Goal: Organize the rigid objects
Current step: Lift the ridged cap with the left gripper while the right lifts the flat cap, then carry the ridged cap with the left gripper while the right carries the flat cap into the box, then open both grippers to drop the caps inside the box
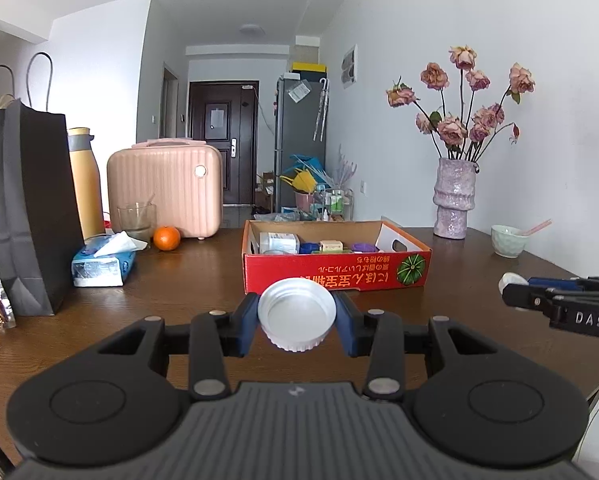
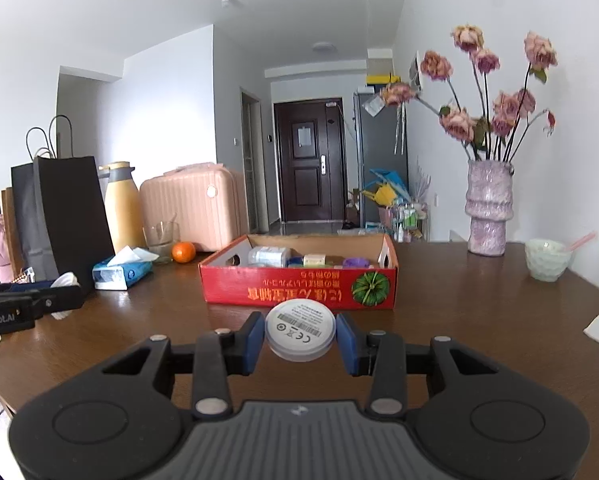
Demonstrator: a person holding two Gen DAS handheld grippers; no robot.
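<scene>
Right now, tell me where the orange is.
The orange sits on the table's left side, between the glass and the pink case.

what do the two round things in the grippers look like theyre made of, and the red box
Lid in the left gripper: looks like thin metal, going by its matte silver sheen and ribbed rim; silvery plastic is possible.
Disc in the right gripper: probably plastic, smooth matte white with a printed label.
Red box: cardboard, with brown raw inner walls and a glossy printed outside.
</scene>
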